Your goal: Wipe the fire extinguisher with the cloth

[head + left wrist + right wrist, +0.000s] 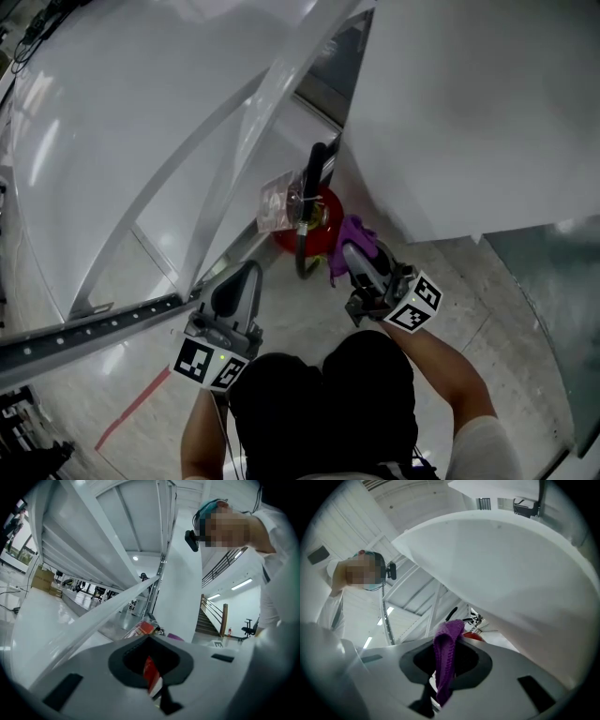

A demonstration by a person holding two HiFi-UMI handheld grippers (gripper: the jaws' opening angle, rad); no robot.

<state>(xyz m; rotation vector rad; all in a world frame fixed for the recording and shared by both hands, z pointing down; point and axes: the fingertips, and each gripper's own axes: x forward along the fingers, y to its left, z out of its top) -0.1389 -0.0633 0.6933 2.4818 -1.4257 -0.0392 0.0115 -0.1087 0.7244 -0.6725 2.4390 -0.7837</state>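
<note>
- Head view: the fire extinguisher [314,220] stands on the floor [300,323] at the foot of a white wall [469,112]. A clear tag [275,203] hangs at its neck, and a black hose [300,255] loops down its front.
- Head view: the right gripper [356,261] reaches in from below and holds a purple cloth [356,232]. The cloth lies against the extinguisher's right side.
- Head view: the left gripper [241,281] hangs apart from the extinguisher, lower left, beside a slanting metal rail [94,328]. It touches nothing.
- Left gripper view: the left gripper [151,672] has its jaws drawn together. A red-and-white sliver shows in the narrow slot, but I cannot tell what it is. Beyond the jaws are the extinguisher's tagged top [146,628] and a bit of cloth [176,637].
- Right gripper view: the right gripper [445,677] has its jaws clamped on the cloth [446,658]. The cloth runs up out of the slot in a folded strip. The extinguisher's red top [472,636] shows just behind the strip's upper end.
</note>
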